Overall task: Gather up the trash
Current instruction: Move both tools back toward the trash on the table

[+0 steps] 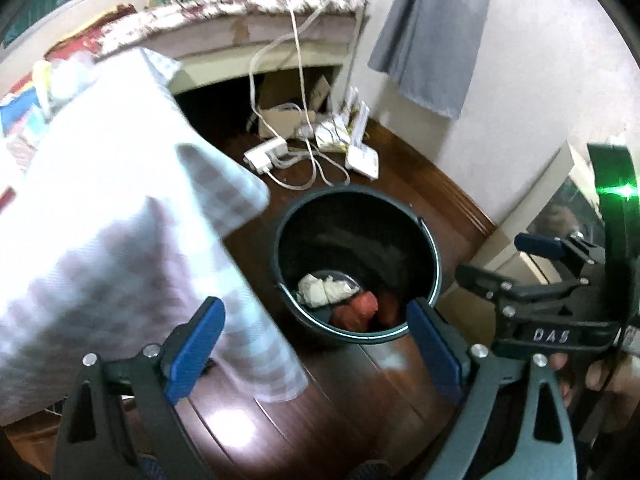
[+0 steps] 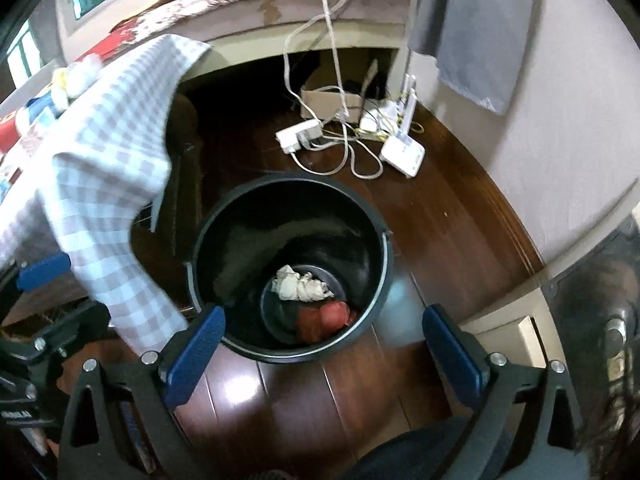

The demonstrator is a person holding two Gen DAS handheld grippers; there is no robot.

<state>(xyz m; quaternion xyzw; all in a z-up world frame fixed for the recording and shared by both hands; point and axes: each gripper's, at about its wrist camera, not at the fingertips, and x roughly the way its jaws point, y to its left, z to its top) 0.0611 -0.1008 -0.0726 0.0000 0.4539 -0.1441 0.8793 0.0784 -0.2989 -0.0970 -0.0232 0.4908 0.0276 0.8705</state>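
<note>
Hovering over round black plastic bin [image 2: 288, 276]: left gripper [image 1: 316, 354] and right gripper [image 2: 322, 350] both wide, empty; crumpled white paper [image 2: 301, 287], red wad [image 2: 326, 320] inside

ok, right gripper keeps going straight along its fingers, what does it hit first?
Probably the black bin: the right gripper, open and empty, points into its mouth, so likely the red wad and white crumpled paper at the bottom. Depth unclear.
</note>
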